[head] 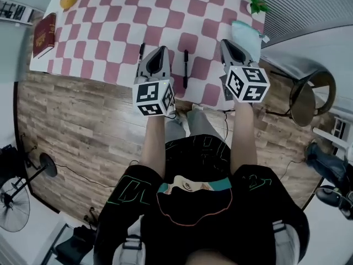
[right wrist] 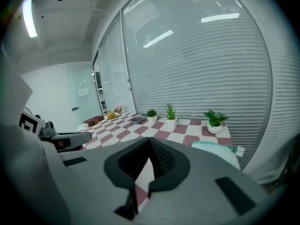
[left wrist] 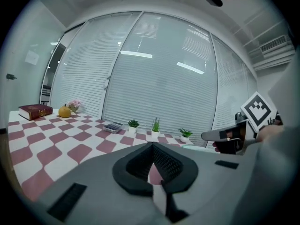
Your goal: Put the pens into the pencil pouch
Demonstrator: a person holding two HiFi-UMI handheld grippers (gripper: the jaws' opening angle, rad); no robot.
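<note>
Abreast, left gripper (head: pixel 160 49) and right gripper (head: pixel 225 42) (jaws together) point forward.

The worktop (head: pixel 110 43) carries two black pens close to its near edge: one pen (head: pixel 142 49) and a second pen (head: pixel 185 68). One pale green pencil pouch (head: pixel 245 35) lies at the right edge. Three small potted plants stand along the far edge: a first plant (left wrist: pixel 133 124), a second plant (left wrist: pixel 155 125) and a third plant (left wrist: pixel 185 134), with one calculator (left wrist: pixel 113 127) beside them. Toward the left edge are one red book (head: pixel 44 35), one round orange thing (head: pixel 68 0) and one bunch of pink flowers (left wrist: pixel 74 105).
</note>
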